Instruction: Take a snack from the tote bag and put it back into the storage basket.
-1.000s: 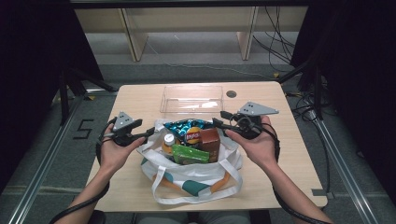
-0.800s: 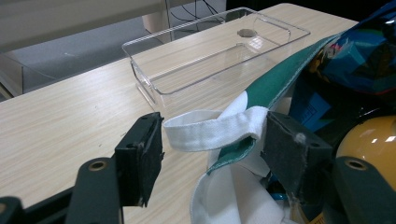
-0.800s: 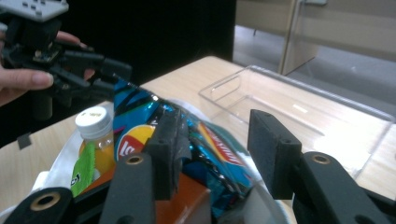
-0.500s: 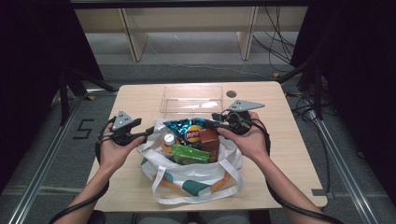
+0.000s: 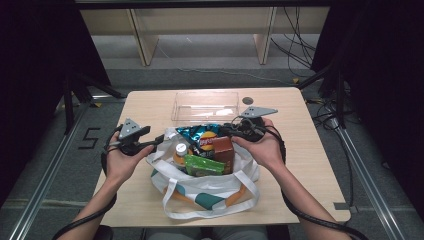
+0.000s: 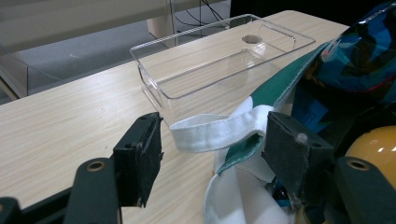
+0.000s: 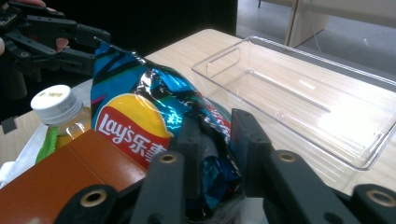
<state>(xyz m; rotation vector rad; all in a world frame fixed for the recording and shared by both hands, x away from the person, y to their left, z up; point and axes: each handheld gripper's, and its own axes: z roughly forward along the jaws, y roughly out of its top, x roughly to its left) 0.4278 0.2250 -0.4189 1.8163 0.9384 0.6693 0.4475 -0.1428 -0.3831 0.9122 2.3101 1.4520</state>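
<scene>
One wooden table (image 5: 310,150) carries one white tote bag (image 5: 210,192) and, at its twelve o'clock, one clear tray (image 5: 205,106); right gripper (image 7: 212,140), jaws just closing, pinches one "Lay's" chip bag (image 7: 135,107) atop the tote; left gripper (image 6: 212,149) gapes around one strap (image 6: 215,133).

Chip bag (image 7: 154,116) bottom behind claw (image 7: 215,135)

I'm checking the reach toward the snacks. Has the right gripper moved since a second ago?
Yes. The right gripper has shifted left, away from the table's right edge, onto the chip bag, jaws closing.
</scene>
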